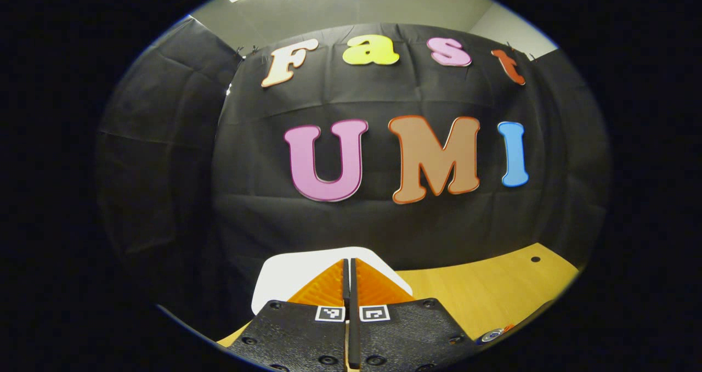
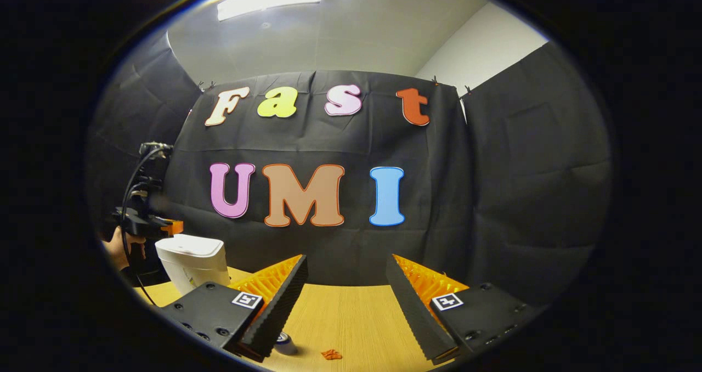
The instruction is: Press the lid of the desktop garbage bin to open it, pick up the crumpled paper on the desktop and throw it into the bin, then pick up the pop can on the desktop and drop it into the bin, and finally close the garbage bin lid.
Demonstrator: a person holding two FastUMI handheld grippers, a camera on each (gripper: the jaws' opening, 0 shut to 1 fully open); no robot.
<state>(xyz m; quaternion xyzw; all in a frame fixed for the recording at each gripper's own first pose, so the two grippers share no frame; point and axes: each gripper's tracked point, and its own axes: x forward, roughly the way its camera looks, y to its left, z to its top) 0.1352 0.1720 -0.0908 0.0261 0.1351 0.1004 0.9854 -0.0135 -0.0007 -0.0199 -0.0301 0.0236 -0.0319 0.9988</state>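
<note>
wooden desktop (image 2: pixel 351 311) takes up most of the floor of the booth. white garbage bin (image 2: pixel 192 262) sits at its left end, lid down. left gripper (image 1: pixel 349 262) hovers right over that lid, fingers pinched together on nothing. right gripper (image 2: pixel 345 284) gapes wide, empty. pop can (image 2: pixel 285 343) and a small orange scrap (image 2: pixel 331 354) lie near it.

Right gripper (image 2: pixel 345 284) jaws wide apart above the pop can (image 2: pixel 285 343).
</note>
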